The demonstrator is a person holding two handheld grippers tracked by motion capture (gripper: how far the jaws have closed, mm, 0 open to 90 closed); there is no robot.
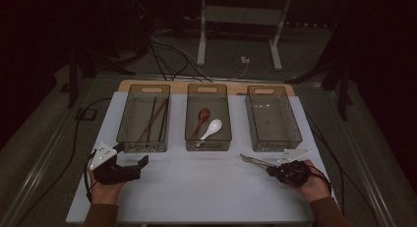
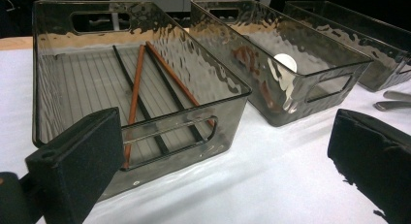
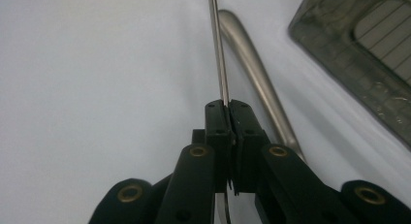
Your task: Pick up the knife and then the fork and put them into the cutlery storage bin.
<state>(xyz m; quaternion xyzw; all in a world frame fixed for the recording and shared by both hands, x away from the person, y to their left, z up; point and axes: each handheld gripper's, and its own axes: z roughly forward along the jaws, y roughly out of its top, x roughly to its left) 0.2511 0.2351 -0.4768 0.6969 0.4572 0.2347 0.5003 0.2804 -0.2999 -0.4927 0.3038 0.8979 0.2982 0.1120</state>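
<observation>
Three smoky clear bins stand in a row on the white table. The left bin holds brown and black chopsticks. In the middle bin lie a brown spoon and a white spoon. The right bin has nothing in it. My right gripper is low over the table in front of the right bin, shut on a thin metal utensil seen edge-on. A second metal utensil lies beside it. My left gripper stands open before the left bin, holding nothing.
The white table top stretches between the two hands in front of the bins. Beyond the table's far edge are cables on the floor and a white frame stand. Two metal handles lie on the table at the right edge of the left gripper view.
</observation>
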